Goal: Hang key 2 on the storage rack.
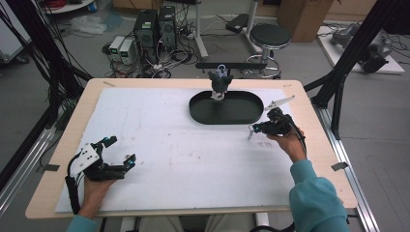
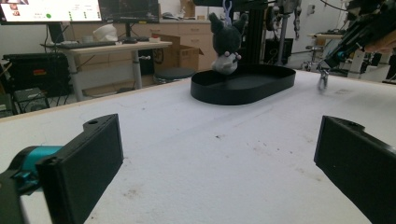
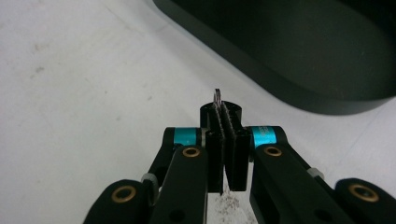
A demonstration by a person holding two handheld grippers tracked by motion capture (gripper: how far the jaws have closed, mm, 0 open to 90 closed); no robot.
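The right tongs (image 3: 225,122) are pressed together on a small, thin metal piece (image 3: 217,97), seemingly a ring or keychain loop, whose edge pokes up just past the tips; in the high view the same right tongs (image 1: 252,128) hover just above the white surface (image 1: 159,140), close to the near right end of the black oval tray (image 1: 203,117). The piece looks light, stiff and slick, so it would likely twist or slip from a loose pinch; a firm hold across its flat sides, close to the tips, seems best. What exactly hangs below the grip is too small to tell. A dark plush toy (image 1: 220,83) stands at the tray's far rim, soft and light, easiest to take around its body. The left tongs (image 1: 122,151) are spread wide and hold nothing, resting low near the person's front left of the surface, well apart from the tray.
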